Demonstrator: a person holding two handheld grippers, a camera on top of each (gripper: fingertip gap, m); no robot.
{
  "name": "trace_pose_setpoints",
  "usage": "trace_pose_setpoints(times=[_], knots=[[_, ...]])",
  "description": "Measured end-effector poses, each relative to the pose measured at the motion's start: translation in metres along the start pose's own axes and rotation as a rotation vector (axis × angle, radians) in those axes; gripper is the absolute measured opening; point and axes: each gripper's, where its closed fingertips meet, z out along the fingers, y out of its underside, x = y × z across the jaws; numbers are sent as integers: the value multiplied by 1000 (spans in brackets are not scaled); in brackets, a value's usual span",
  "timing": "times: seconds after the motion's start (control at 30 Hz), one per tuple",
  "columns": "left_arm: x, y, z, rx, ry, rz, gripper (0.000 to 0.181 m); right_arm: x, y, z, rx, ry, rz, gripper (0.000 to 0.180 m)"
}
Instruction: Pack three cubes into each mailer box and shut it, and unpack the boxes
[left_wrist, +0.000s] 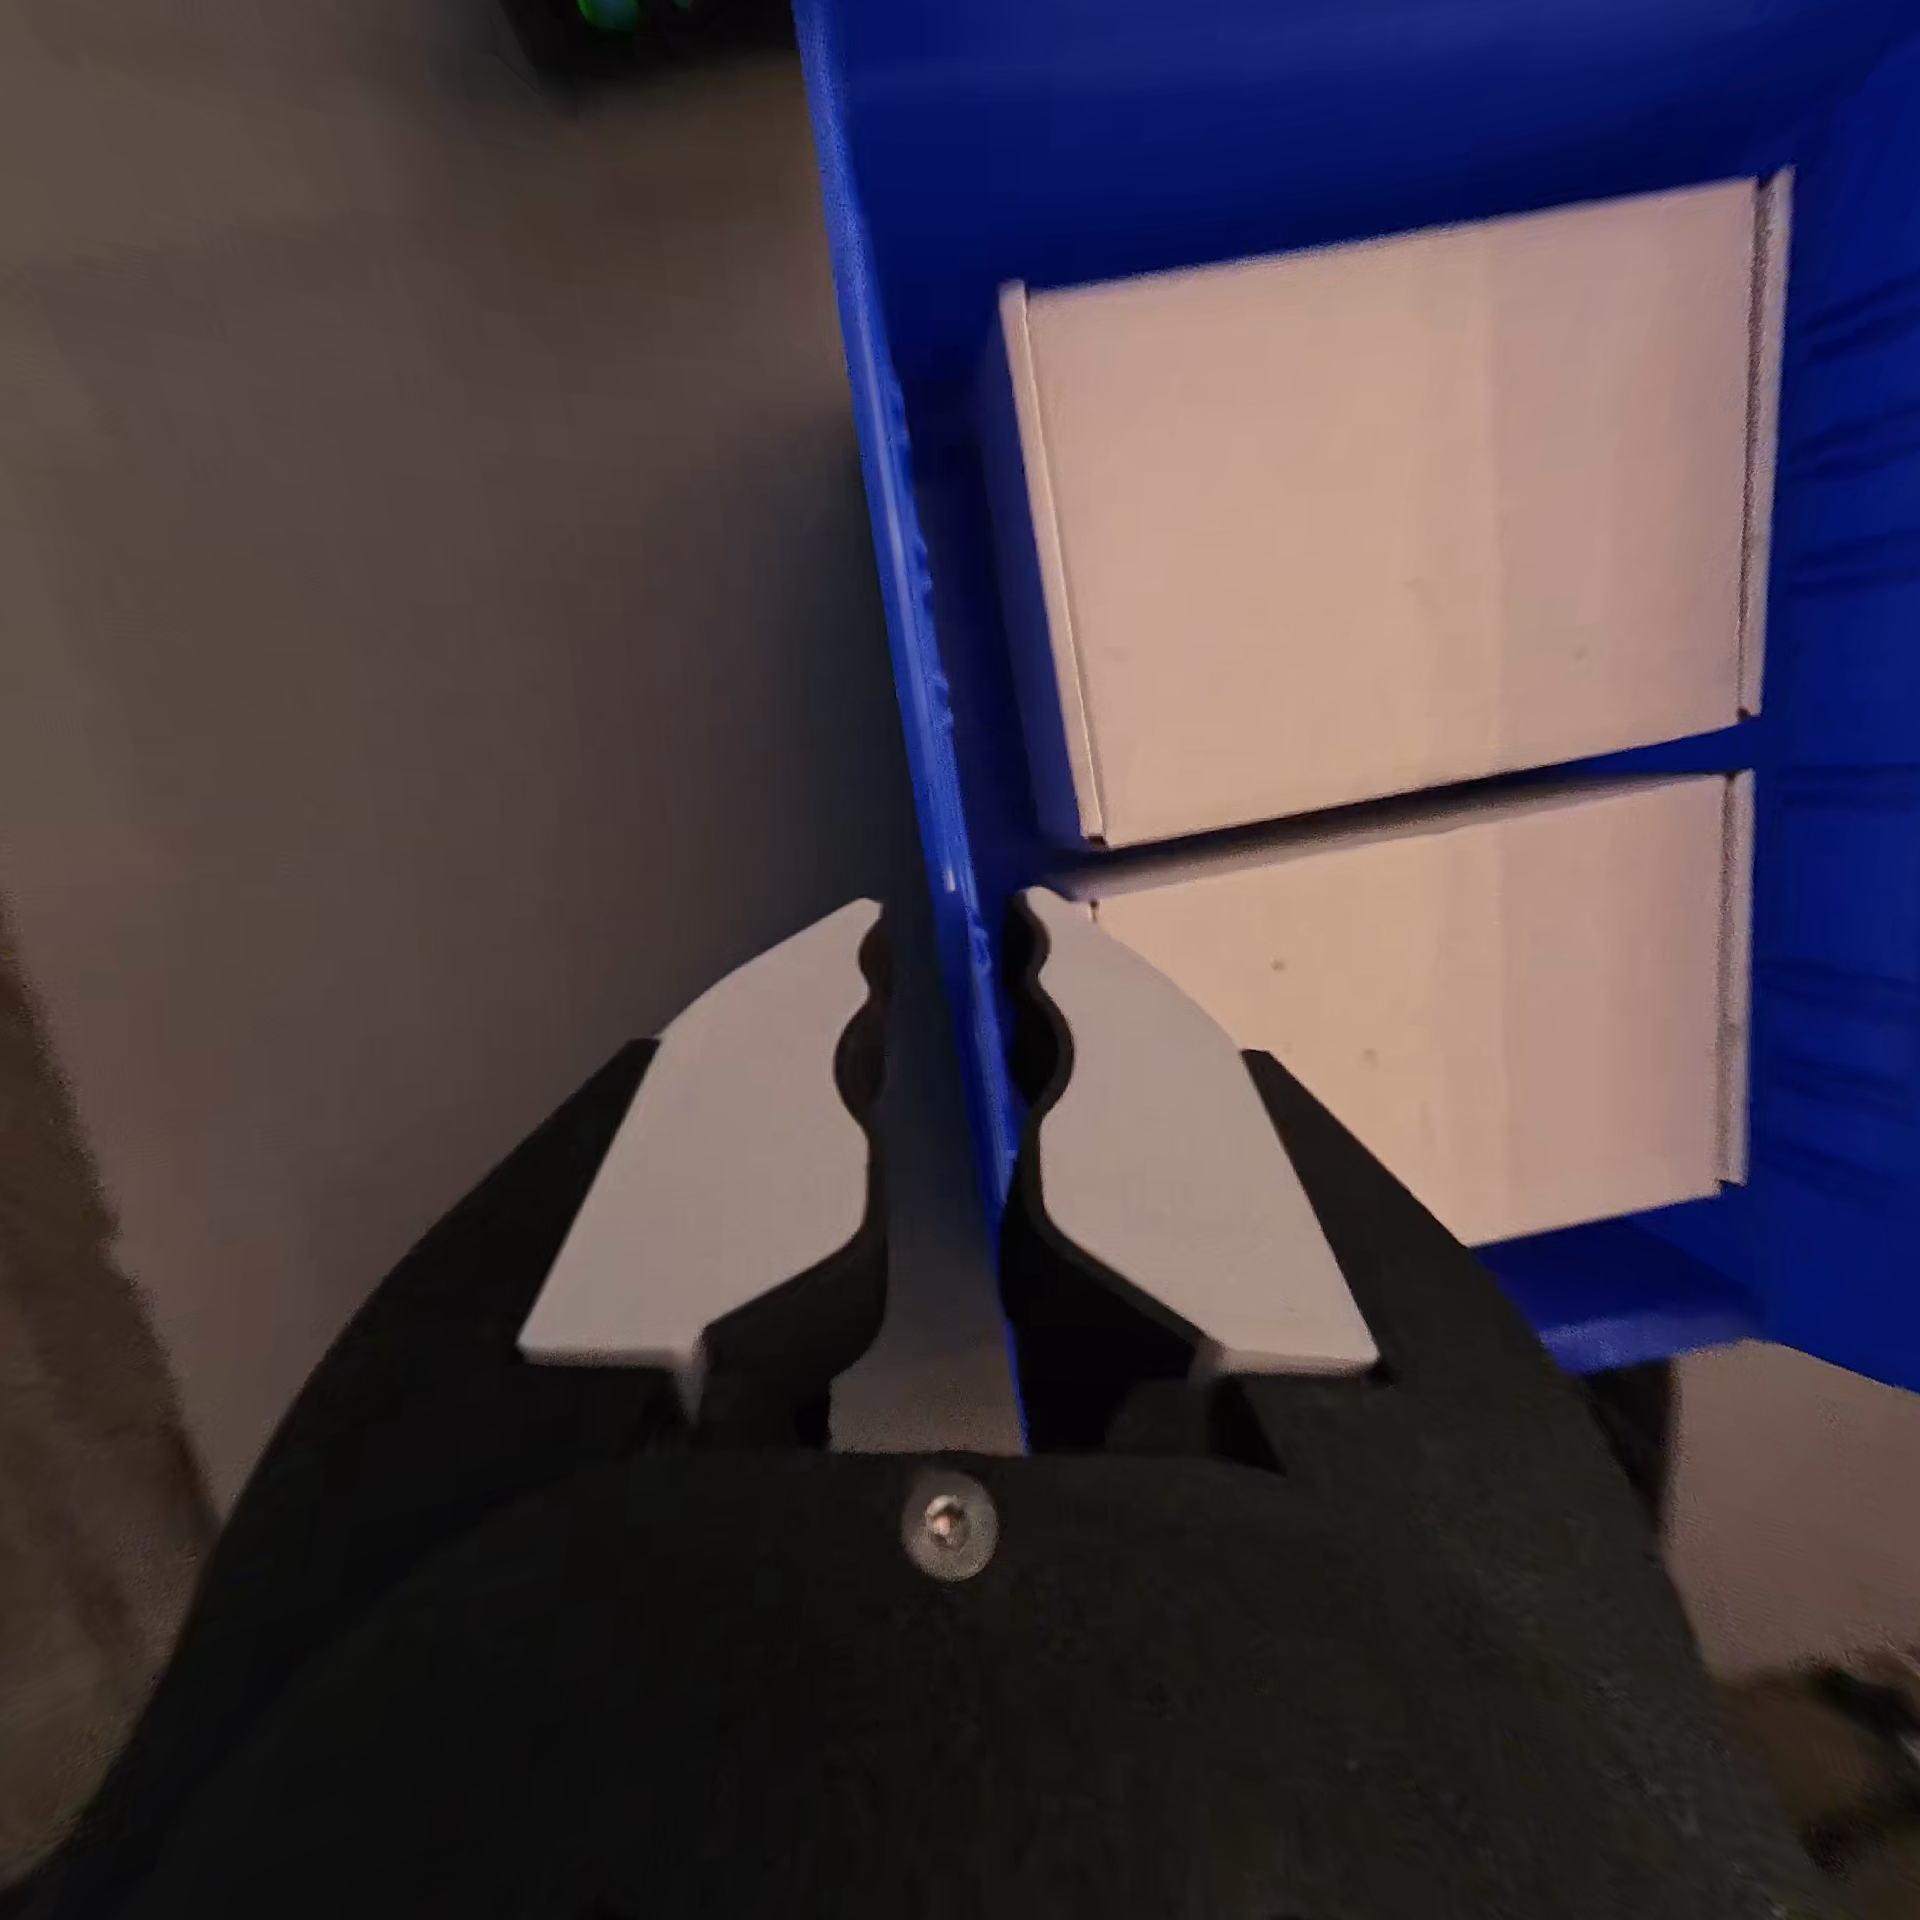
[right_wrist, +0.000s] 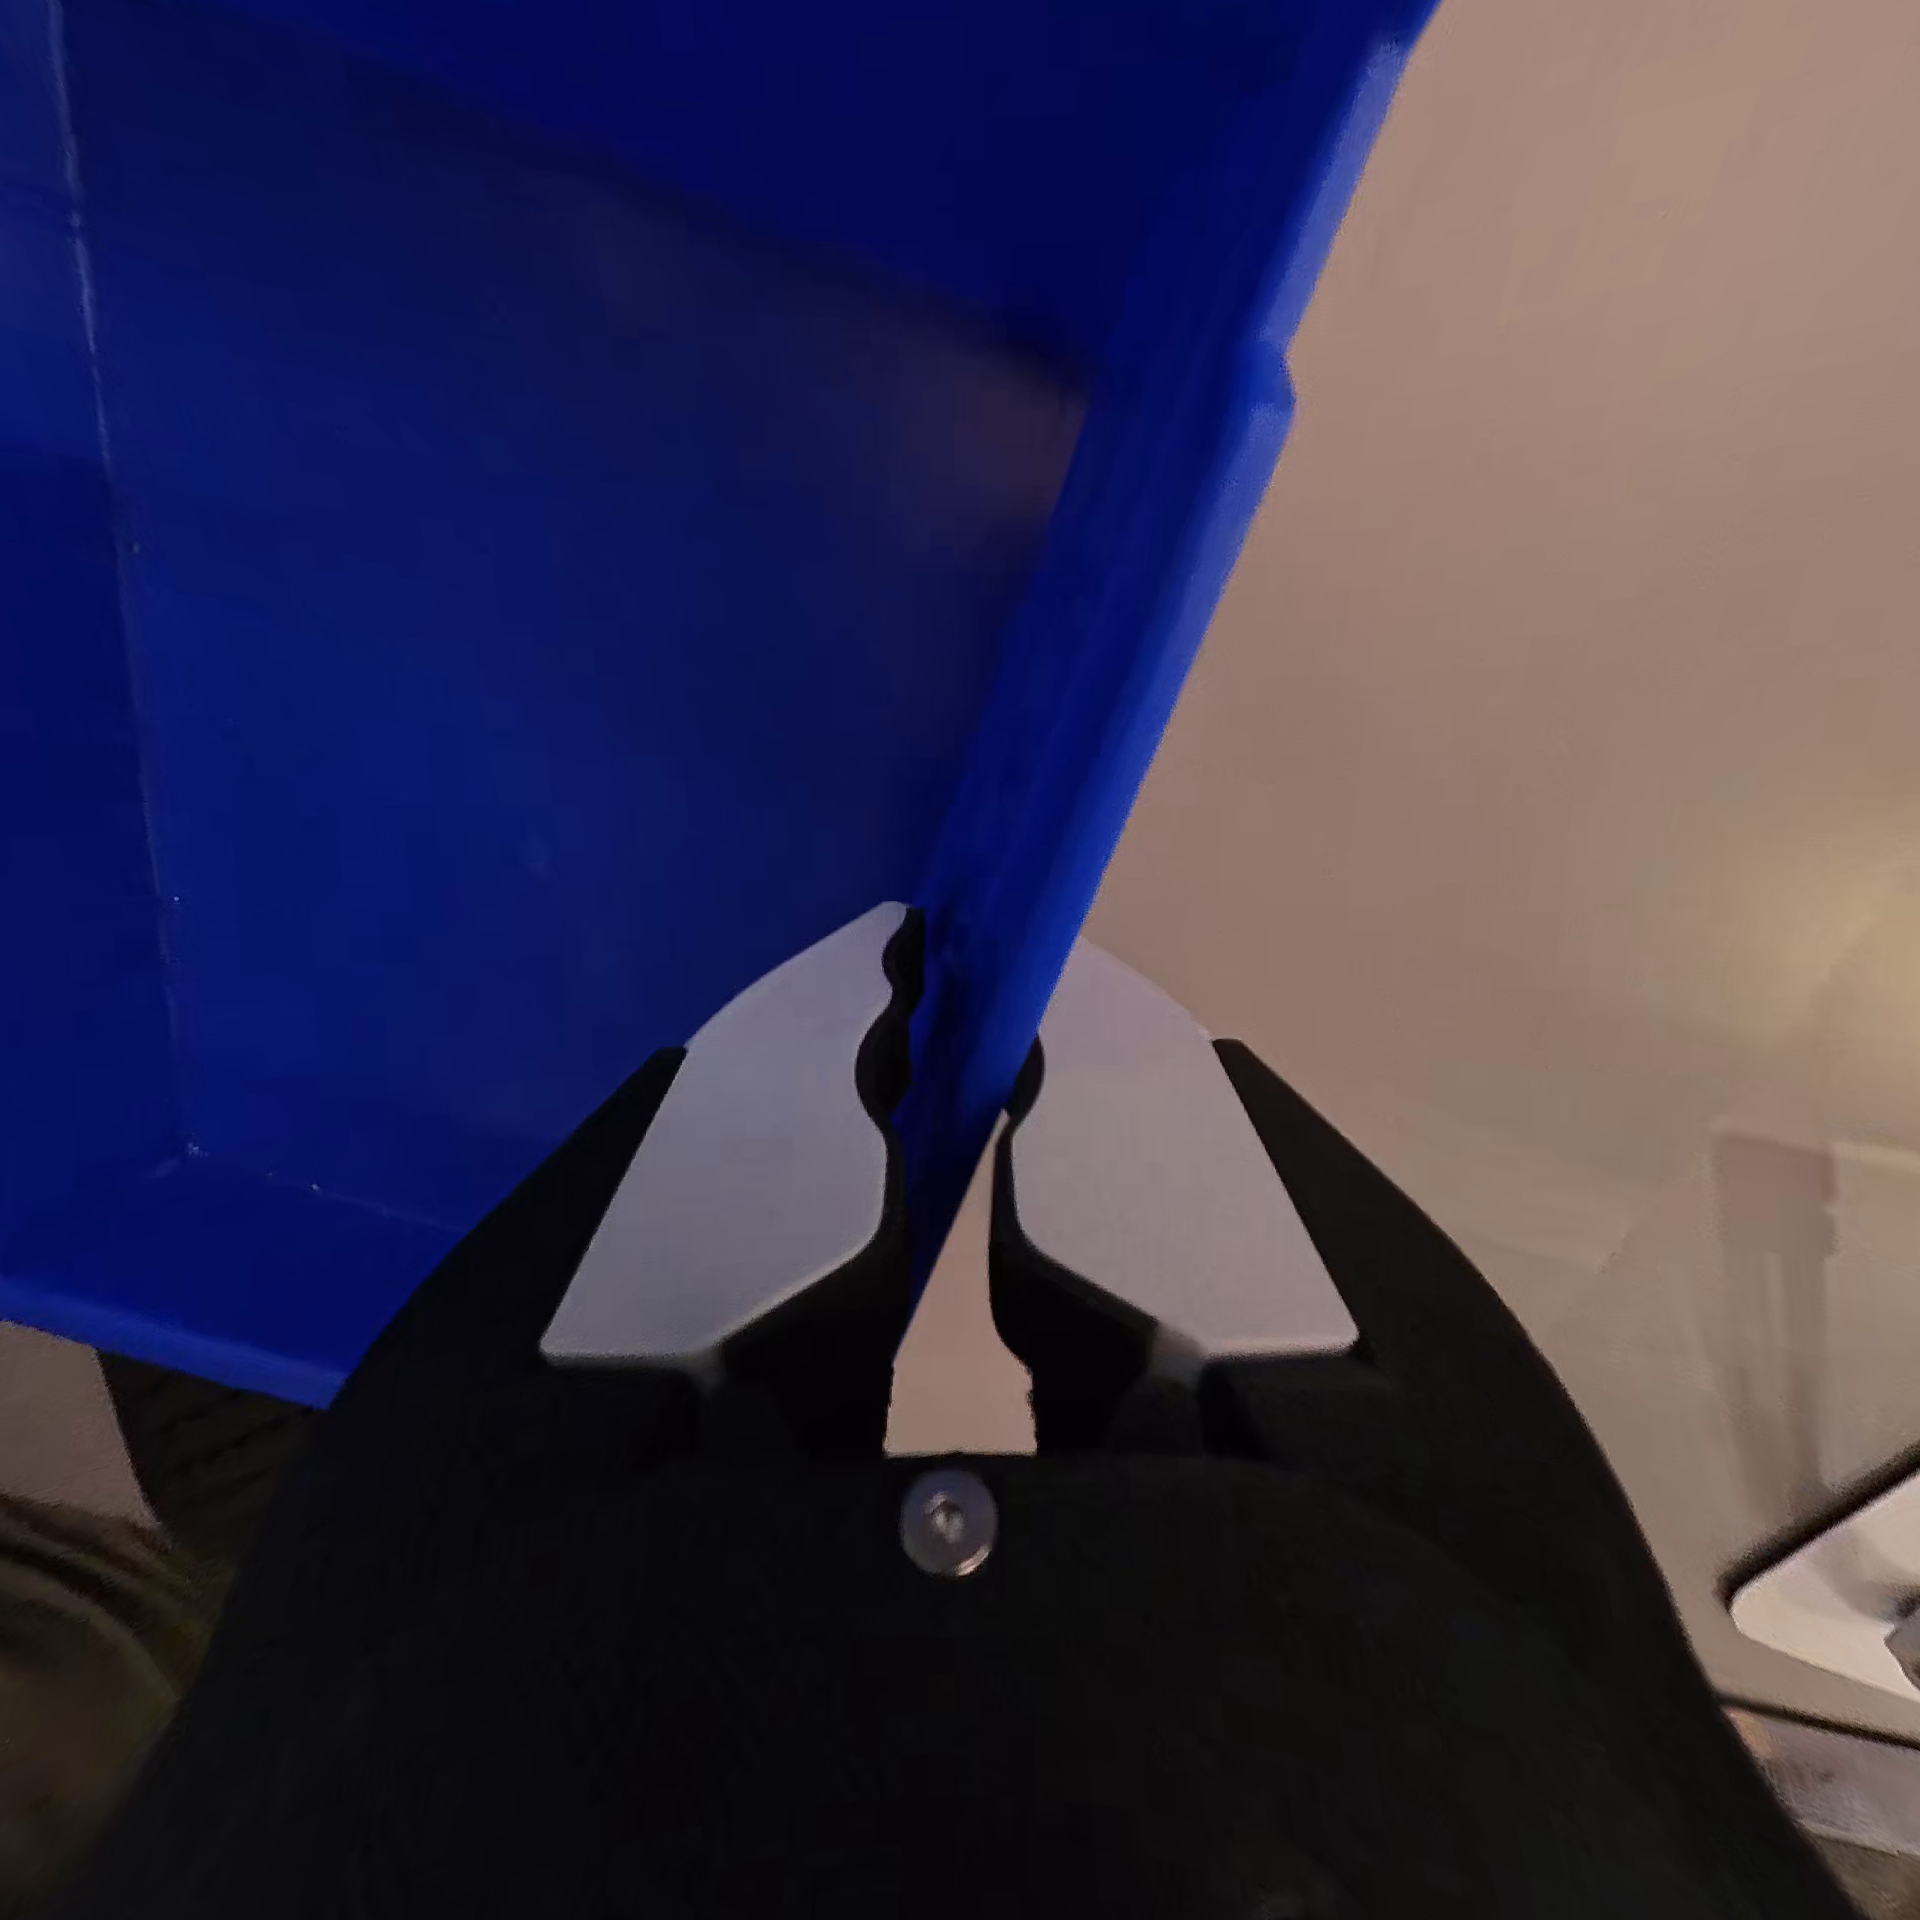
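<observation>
A blue plastic bin (left_wrist: 1299, 104) holds two closed white mailer boxes, one farther (left_wrist: 1392, 499) and one nearer (left_wrist: 1403, 1018), side by side on its floor. My left gripper (left_wrist: 945, 914) is shut on the bin's left wall (left_wrist: 904, 582), one finger outside and one inside. In the right wrist view my right gripper (right_wrist: 956, 925) is shut on the bin's right wall (right_wrist: 1164, 582); the bin's inside (right_wrist: 520, 623) shows no boxes from this angle. No cubes are in view.
A grey-beige surface (left_wrist: 416, 623) lies left of the bin. A pale surface (right_wrist: 1558, 623) lies right of it, with a white object (right_wrist: 1829, 1600) at the lower right edge. Something dark with green lights (left_wrist: 623, 31) sits at the top. The tips of one gripper are about 80 cm away from the tips of the other.
</observation>
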Motion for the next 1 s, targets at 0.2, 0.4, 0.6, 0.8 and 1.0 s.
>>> trace_pose_setpoints(times=[0.2, 0.4, 0.6, 0.8, 1.0], knots=[[-11, -40, -69, 159, -484, 430, 53, 6, -17, -31, 248, 68, 1, 24], [29, -64, -141, 309, -957, 828, 41, 0, -39, -88, 546, 181, 3, 28], [82, -68, -170, 387, -1140, 1032, 43, -78, -63, -141, 798, 113, -156, 33], [120, -71, -179, 501, -1225, 1194, 34, -184, -79, -191, 1056, 12, -361, 46], [120, -65, -163, 469, -1180, 1213, 41, -253, -86, -206, 1164, -49, -482, 55]])
